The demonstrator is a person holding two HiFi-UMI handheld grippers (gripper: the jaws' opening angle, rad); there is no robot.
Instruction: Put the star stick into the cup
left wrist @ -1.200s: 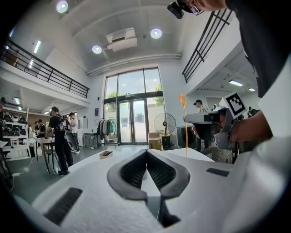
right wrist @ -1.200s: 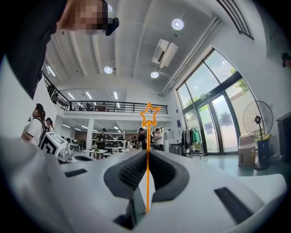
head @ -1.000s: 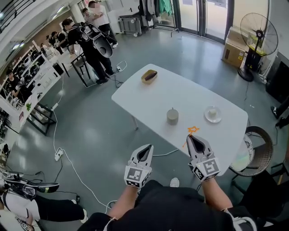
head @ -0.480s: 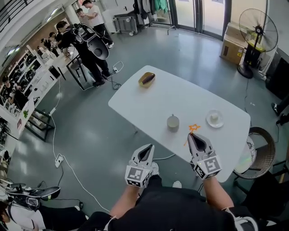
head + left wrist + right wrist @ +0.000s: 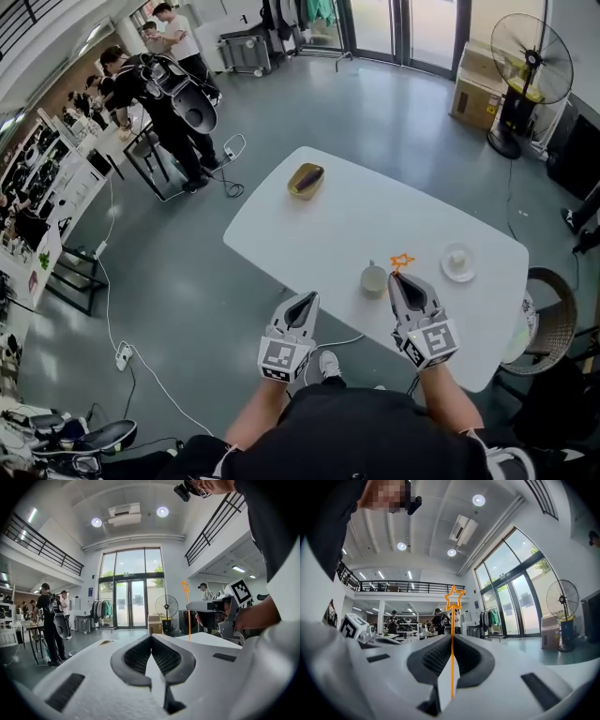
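In the head view, a grey cup (image 5: pixel 374 278) stands upright near the front edge of the white table (image 5: pixel 328 225). My right gripper (image 5: pixel 402 278) is just right of the cup, shut on the thin orange star stick (image 5: pixel 402 261), whose star tip rises beside the cup's rim. The right gripper view shows the stick (image 5: pixel 452 639) upright, pinched between the shut jaws of that gripper (image 5: pixel 451 641). My left gripper (image 5: pixel 304 300) hovers off the table's front edge, left of the cup. It (image 5: pixel 151 639) is shut on nothing. The left gripper view also catches the stick (image 5: pixel 189 616).
A white saucer (image 5: pixel 459 263) with a small pale object sits right of the cup. A yellow dish (image 5: pixel 307 180) holding a dark object is at the table's far left end. A wicker chair (image 5: pixel 548 323) stands at the right, a fan (image 5: pixel 532 58) at the back, people (image 5: pixel 164 84) at the far left.
My right gripper has carried the star stick toward the cup, and the star now stands right beside its rim. The left gripper has kept its place.
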